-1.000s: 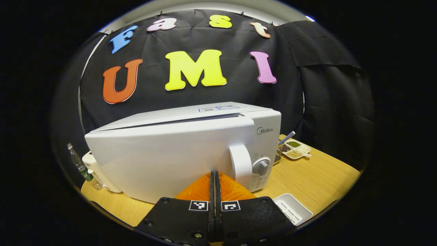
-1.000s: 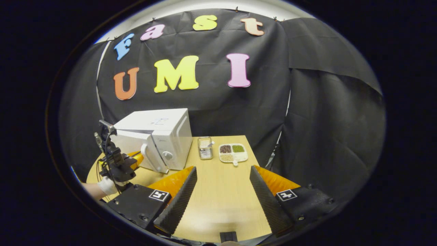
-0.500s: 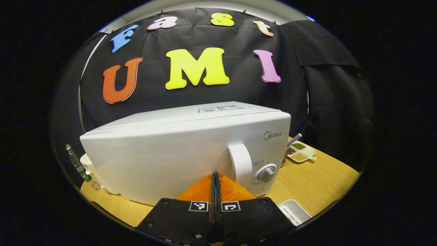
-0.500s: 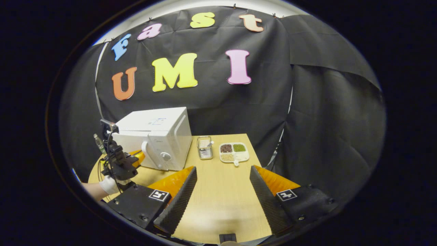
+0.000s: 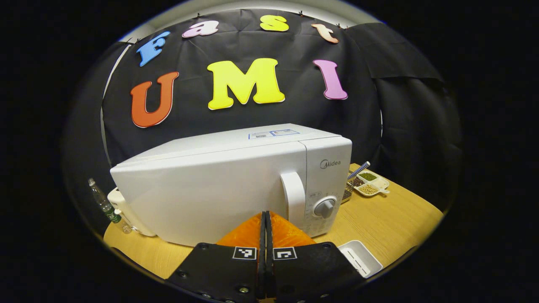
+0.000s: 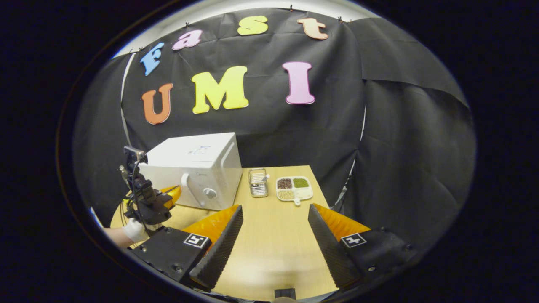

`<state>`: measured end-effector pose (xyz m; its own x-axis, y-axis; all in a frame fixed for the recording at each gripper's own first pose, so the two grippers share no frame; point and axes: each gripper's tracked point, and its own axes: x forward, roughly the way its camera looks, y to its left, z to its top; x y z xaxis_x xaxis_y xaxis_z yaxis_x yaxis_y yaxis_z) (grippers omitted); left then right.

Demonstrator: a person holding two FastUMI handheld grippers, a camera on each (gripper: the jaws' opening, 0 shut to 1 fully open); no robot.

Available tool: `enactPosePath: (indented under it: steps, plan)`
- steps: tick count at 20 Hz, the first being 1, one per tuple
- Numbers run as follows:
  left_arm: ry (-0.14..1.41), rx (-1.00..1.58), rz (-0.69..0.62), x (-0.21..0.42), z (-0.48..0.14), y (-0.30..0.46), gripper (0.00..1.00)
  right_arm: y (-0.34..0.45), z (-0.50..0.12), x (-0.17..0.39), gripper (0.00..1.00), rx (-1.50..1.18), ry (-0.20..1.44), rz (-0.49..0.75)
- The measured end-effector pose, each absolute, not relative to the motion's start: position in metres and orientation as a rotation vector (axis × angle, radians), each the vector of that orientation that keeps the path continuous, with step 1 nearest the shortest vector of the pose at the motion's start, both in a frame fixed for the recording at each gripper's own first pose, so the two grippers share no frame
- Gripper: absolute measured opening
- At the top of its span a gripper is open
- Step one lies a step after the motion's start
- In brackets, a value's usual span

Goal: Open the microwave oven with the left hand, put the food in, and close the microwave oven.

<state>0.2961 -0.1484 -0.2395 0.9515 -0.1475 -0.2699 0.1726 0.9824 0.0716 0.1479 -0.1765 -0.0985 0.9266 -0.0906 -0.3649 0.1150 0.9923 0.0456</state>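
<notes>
**Microwave door flush, left jaws together, right jaws apart**

Left gripper view: microwave (image 5: 236, 181) sits on the wooden worktop (image 5: 391, 219), white, door flush w/ the body, no gap seen at the seam. Door handle (image 5: 294, 201) stands upright just left of the control panel; round knob (image 5: 325, 208) below it on the panel. Left gripper (image 5: 265, 235) is low in front of the door, jaws together w/ nothing between them, tips near the door face, just left of the handle; contact w/ the door can't be told. Small white tray (image 5: 360, 257) lies on the worktop at the gripper's right, apparently empty. Divided dish w/ beans (image 5: 370, 184) lies beyond the microwave's right end, near the cloth wall. Clear bottle (image 5: 105, 206) leans by the microwave's left end, next to a pale appliance (image 5: 126, 212) partly hidden behind it.

Right gripper view: right gripper (image 6: 276, 235) is over bare worktop (image 6: 273, 235), jaws wide apart, holding nothing. Microwave (image 6: 198, 172) is at far left of the worktop, door closed. Left gripper (image 6: 170, 194) is seen beside its front, held by a gloved hand (image 6: 134, 229). Metal basket (image 6: 257, 183) and divided dish (image 6: 294, 188) stand side by side to the right of the microwave, apart from it. Food isn't visible w/ the door shut.
</notes>
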Motion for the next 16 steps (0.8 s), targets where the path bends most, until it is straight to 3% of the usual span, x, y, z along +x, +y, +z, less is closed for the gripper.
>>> enactPosePath:
  steps: [4, 5, 8, 16]
  plan:
    - [0.248, 0.132, -0.133, 0.257, -0.238, -0.132, 0.01, -0.169, -0.101, 0.136, 0.99, 0.056, 0.352, -0.121]
    - [0.25, 0.146, -0.145, 0.253, -0.242, -0.131, 0.11, -0.169, -0.103, 0.132, 0.99, 0.041, 0.35, -0.136]
    - [0.266, 0.132, -0.171, 0.229, -0.238, -0.129, 0.97, -0.161, -0.111, 0.118, 0.99, -0.015, 0.343, -0.167]
    - [0.193, 0.077, -0.179, 0.138, -0.156, -0.086, 0.96, -0.092, -0.091, 0.068, 0.99, 0.004, 0.251, -0.155]
